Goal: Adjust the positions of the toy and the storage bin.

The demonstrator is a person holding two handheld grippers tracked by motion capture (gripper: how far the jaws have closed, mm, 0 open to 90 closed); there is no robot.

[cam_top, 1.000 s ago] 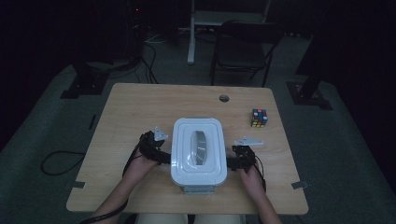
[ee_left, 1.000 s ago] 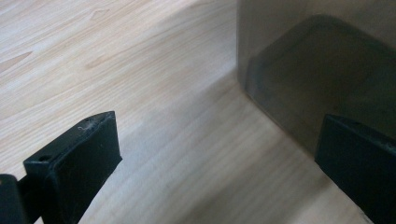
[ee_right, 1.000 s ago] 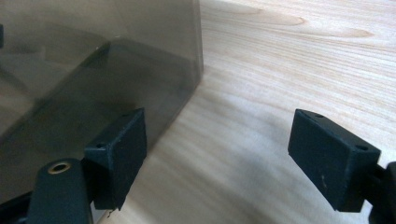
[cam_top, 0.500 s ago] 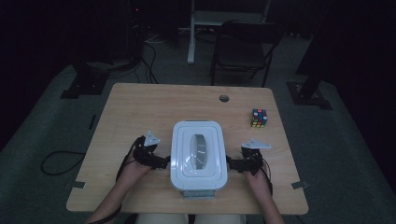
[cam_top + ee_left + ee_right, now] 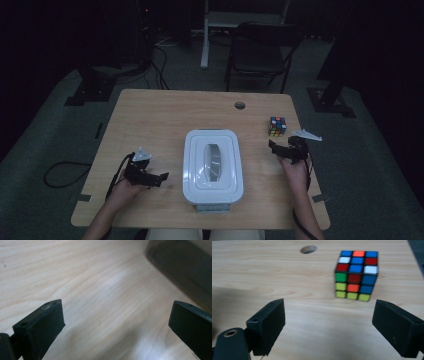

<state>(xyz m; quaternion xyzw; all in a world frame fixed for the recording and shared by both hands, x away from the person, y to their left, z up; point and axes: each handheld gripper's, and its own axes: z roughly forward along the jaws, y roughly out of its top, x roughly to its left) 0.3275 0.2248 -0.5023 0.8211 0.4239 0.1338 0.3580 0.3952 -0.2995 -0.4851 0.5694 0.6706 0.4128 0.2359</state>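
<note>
The white lidded box sits closed at the near middle of the wooden table, lid down and nothing holding it. The left gripper hovers just left of the box, near the table's near edge, its jaws spread wide over bare wood with a dark wall of the box showing at the far right of the left gripper view. The right gripper is off to the right of the box and points toward the puzzle cube, which stands on the far right part of the table, a little past the cable hole. Its jaws have just been opening and now stand fully spread with nothing between them; the cube lies ahead of them, not yet within reach of the pads. By the look of it the box is set down and finished with, and the cube is the next thing to fetch: approach, closing and lift are all left to do.
</note>
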